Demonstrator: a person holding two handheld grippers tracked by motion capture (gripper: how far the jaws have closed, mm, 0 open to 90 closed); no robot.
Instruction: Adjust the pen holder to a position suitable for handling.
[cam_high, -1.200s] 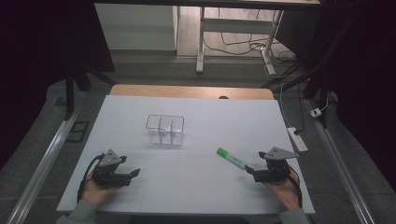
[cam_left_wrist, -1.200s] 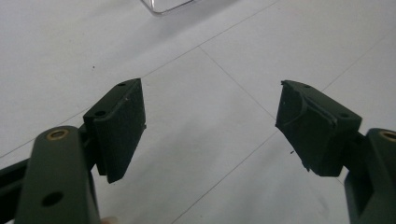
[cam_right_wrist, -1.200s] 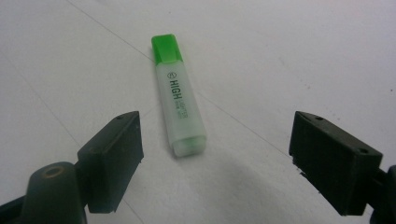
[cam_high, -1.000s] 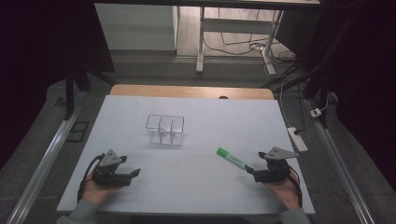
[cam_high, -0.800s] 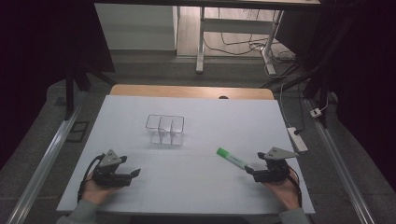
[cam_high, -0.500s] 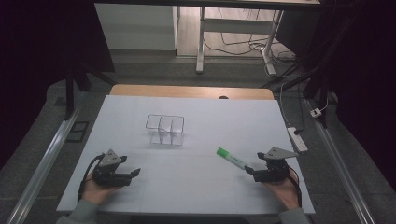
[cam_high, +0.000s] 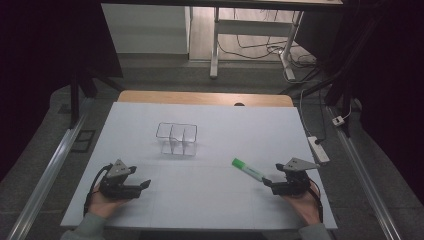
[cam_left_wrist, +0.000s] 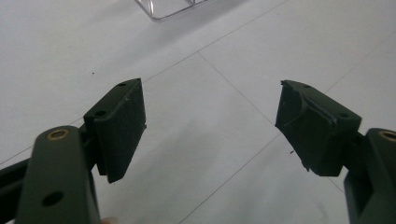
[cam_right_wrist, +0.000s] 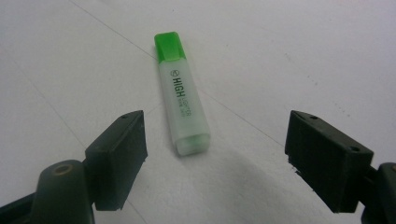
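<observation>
right gripper (cam_right_wrist: 215, 154): jaws wide, empty, aimed at marker butt | left gripper (cam_left_wrist: 210, 130): jaws apart, empty, near desk's front-left corner | marker (cam_high: 247, 169): flat, toward front-right edge, well apart from clear box (cam_high: 176, 138) mid-desk | risk: closing on the short rounded butt end could squirt marker away or pivot it; grab mid-body

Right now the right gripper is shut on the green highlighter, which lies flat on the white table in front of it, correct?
Not quite. The right gripper is open, its jaws wide apart and clear of the green highlighter, as the right gripper view shows. The highlighter does lie flat on the white table in front of it.
</observation>
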